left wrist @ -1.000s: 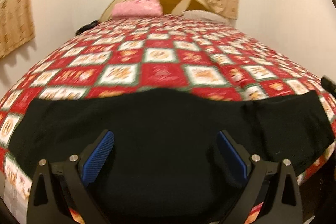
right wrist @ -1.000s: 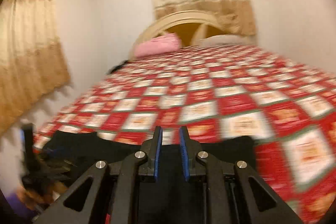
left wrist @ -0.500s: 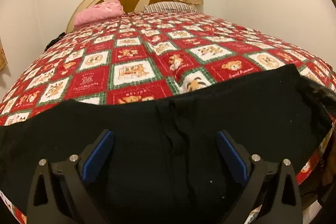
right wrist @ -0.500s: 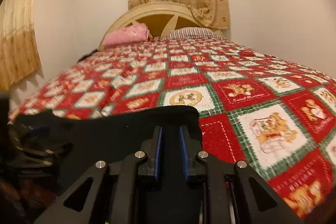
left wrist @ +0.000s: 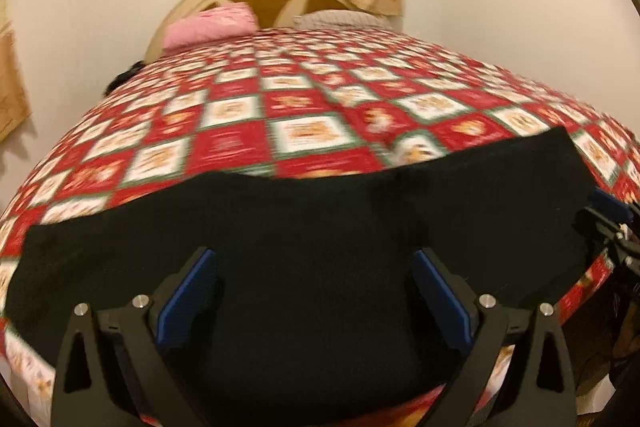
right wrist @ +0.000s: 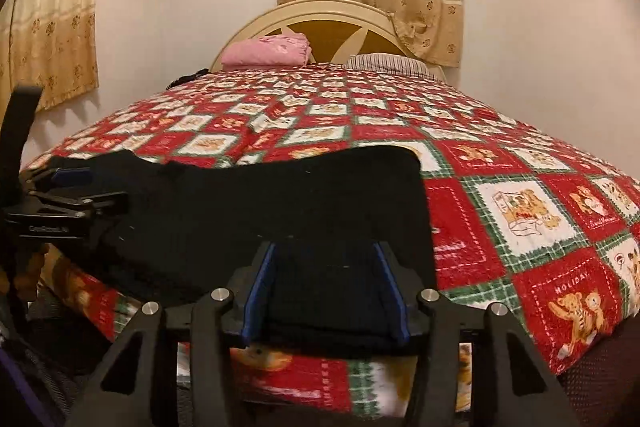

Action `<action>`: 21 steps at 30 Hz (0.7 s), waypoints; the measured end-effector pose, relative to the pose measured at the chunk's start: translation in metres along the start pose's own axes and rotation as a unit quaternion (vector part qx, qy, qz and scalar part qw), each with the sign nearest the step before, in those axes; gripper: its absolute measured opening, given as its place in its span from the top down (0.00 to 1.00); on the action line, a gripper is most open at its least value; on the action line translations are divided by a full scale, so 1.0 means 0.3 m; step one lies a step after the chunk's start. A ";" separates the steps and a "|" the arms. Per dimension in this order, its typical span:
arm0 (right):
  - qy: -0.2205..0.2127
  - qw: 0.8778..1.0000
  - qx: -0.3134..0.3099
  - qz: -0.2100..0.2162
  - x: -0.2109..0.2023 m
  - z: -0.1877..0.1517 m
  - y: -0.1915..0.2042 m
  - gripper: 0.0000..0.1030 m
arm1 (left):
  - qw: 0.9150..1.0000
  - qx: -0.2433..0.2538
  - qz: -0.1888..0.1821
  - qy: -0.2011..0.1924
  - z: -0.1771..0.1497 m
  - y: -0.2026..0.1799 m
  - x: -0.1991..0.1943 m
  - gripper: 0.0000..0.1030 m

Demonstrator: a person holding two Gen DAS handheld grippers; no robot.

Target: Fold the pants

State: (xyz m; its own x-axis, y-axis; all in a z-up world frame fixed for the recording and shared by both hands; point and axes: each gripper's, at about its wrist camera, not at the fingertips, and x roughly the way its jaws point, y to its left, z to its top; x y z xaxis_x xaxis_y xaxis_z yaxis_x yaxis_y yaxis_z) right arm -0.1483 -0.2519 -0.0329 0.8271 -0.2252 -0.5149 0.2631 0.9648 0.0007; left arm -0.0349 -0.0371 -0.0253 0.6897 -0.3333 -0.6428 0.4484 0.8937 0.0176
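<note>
One bed fills both views, covered by a red, white and green teddy-bear quilt. One pair of black pants lies flat along the near edge, long axis running left to right; I cannot tell which end is the waistband. At the far end, by the headboard, sit two pillows: one pink, one striped. The left gripper is spread wide over the pants' middle; the right gripper stands parted over their right end.
</note>
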 end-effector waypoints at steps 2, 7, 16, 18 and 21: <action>-0.008 1.000 0.008 0.016 -0.017 0.013 0.021 0.50 | 1.000 -0.023 0.019 -0.003 -0.019 0.083 -0.031 0.02; -0.030 0.998 0.011 0.053 -0.030 0.071 0.115 0.50 | 0.987 -0.128 0.100 -0.012 -0.096 0.366 -0.124 0.02; -0.045 0.991 0.021 0.121 0.067 0.151 0.300 0.50 | 0.953 -0.228 0.200 -0.001 -0.178 0.615 -0.138 0.02; -0.040 0.991 0.022 0.125 0.087 0.149 0.329 0.50 | 0.952 -0.226 0.209 0.006 -0.173 0.616 -0.120 0.02; -0.023 0.990 0.028 0.136 0.121 0.131 0.362 0.50 | 0.950 -0.231 0.208 0.019 -0.170 0.622 -0.088 0.02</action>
State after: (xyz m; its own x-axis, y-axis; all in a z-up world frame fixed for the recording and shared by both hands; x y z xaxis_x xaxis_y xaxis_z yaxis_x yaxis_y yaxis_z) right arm -0.0703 -0.1605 -0.0178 0.8930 0.0336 -0.4488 0.0547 0.9817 0.1823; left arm 0.0016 0.1538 -0.0442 0.7278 0.0804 -0.6811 -0.1620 0.9851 -0.0569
